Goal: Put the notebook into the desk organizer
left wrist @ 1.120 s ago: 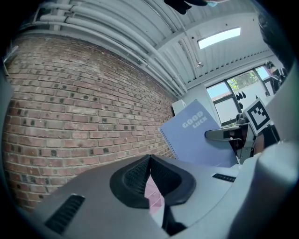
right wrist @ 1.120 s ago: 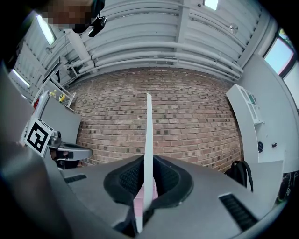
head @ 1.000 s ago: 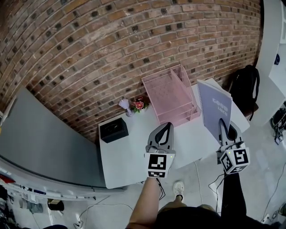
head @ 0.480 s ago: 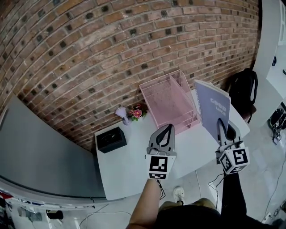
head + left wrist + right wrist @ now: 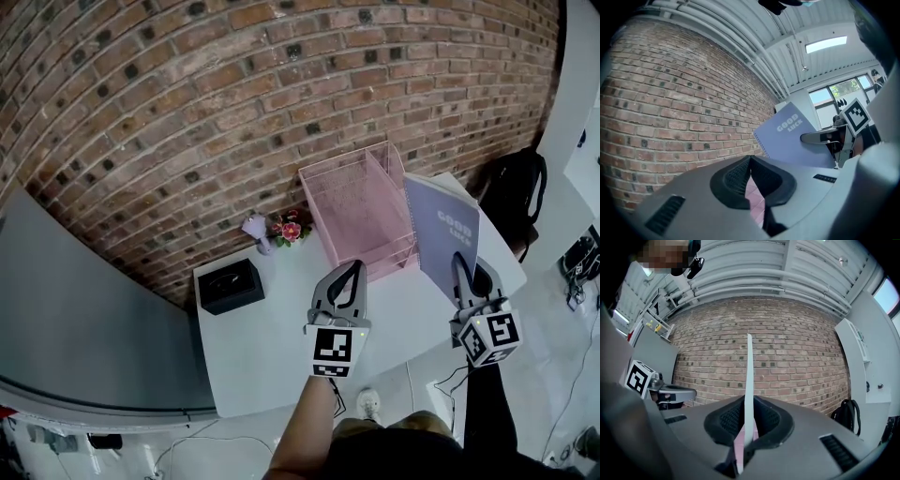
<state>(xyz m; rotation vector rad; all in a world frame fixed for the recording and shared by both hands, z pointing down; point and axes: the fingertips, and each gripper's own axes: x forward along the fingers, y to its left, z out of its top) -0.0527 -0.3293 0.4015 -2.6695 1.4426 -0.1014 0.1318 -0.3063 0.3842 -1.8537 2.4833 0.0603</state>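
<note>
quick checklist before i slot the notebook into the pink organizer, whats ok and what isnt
1. Grip: right gripper shut on the notebook edge: ok.
2. Notebook held upright: ok.
3. Desk organizer looks empty: ok.
4. Notebook lined up with the desk organizer: not ok, it is off to its right.
5. Left gripper empty, jaws shut: ok.
6. Desk organizer stays put when pushed: cannot tell.

Lower notebook (image 5: 445, 234) edge inside right tongs (image 5: 464, 270); desk organizer (image 5: 361, 211) partly behind it.
</note>
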